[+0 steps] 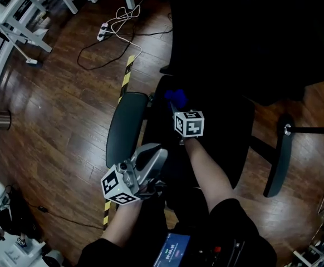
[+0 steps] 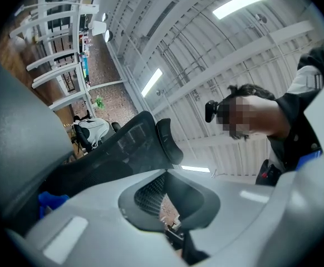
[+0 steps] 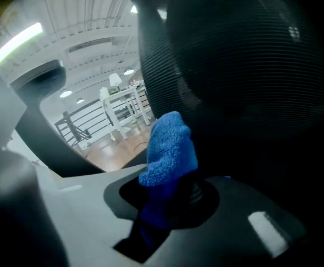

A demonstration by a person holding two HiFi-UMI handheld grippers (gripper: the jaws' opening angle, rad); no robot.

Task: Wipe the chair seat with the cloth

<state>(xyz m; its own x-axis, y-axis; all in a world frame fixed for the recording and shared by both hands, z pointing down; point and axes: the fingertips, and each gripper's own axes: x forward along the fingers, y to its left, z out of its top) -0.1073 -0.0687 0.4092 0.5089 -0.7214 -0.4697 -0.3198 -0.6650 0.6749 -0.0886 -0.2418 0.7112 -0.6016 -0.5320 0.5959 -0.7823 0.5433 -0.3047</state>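
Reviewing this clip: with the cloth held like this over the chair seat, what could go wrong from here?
1. The right claw grips the blue cloth by one bunched end, most of it sticking out; pressing on the chair seat might tug it loose.
2. The left claw, shut on nothing, hangs beside the armrest and does not steady the chair, which may shift under wiping.
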